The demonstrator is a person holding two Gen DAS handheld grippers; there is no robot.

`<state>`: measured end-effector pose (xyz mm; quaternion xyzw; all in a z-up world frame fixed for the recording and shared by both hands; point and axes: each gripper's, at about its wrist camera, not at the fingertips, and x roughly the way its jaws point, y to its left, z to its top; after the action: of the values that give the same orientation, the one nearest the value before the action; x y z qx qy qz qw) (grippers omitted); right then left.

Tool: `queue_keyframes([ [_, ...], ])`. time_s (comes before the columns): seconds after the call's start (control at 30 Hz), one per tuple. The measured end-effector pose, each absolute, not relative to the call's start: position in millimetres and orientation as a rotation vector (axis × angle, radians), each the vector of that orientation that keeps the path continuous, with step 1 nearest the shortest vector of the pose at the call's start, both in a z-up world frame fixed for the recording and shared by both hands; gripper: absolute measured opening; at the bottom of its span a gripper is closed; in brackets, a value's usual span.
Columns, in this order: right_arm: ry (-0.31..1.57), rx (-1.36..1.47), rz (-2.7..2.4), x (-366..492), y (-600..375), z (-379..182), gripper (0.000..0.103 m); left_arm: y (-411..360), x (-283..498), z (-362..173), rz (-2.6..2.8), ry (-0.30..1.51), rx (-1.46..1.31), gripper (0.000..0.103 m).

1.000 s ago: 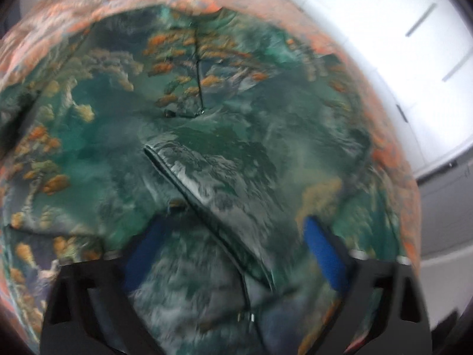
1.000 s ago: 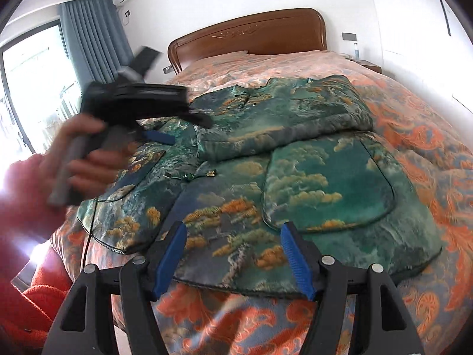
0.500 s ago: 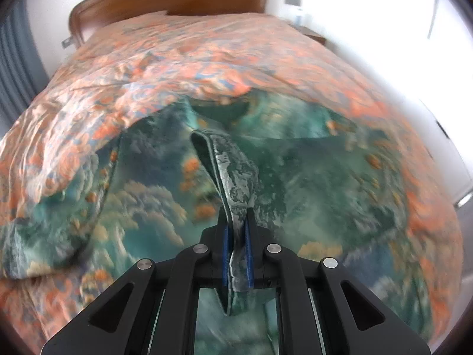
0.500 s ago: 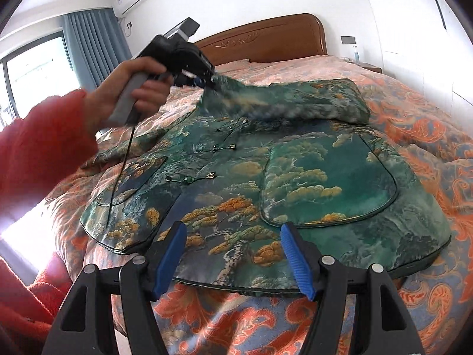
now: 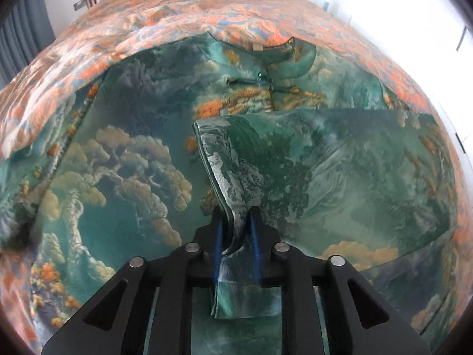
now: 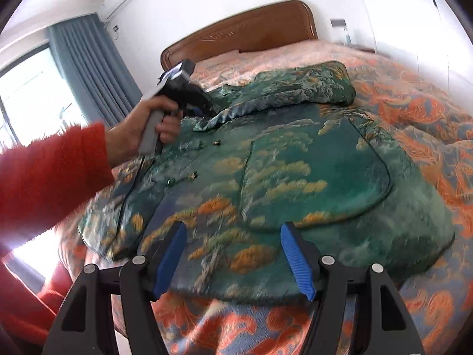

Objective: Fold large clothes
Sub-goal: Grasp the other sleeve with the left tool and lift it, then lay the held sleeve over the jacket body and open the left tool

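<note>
A large green brocade jacket (image 6: 295,171) with cloud and tree patterns lies spread on the bed, front up. My left gripper (image 5: 238,236) is shut on the cuff of its sleeve (image 5: 233,159), which is folded across the jacket's chest below the collar (image 5: 275,56). In the right wrist view the left gripper (image 6: 204,112) holds that sleeve (image 6: 289,94) low over the jacket's middle. My right gripper (image 6: 233,254) is open and empty, just above the jacket's bottom hem at the near bed edge.
An orange and blue patterned bedspread (image 6: 428,112) covers the bed. A wooden headboard (image 6: 245,35) stands at the far end. A curtained window (image 6: 88,74) is at the left. White wardrobe doors (image 6: 414,6) are at the right.
My left gripper closed on the sleeve cuff and carried it across the jacket towards the left side, lowering it. My right gripper stayed open near the hem.
</note>
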<state>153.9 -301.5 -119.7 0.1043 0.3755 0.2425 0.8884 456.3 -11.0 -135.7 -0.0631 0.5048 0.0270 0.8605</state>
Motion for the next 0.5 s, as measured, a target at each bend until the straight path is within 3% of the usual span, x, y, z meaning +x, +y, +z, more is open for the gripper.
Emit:
queue_keyframes([
  [0.07, 0.802, 0.253, 0.494, 180.2, -311.1, -104.9, 0.068, -7.8, 452.3, -140.3, 0.051, 1.043, -0.148, 0.024],
  [0.27, 0.842, 0.232, 0.381, 309.2, -341.1, -78.6, 0.068, -6.1, 451.3, -145.7, 0.04, 1.015, -0.166, 0.024],
  [0.5, 0.828, 0.089, 0.317, 442.8, -330.5, -95.7, 0.068, -9.5, 447.3, -153.8, 0.045, 0.98, -0.141, 0.025],
])
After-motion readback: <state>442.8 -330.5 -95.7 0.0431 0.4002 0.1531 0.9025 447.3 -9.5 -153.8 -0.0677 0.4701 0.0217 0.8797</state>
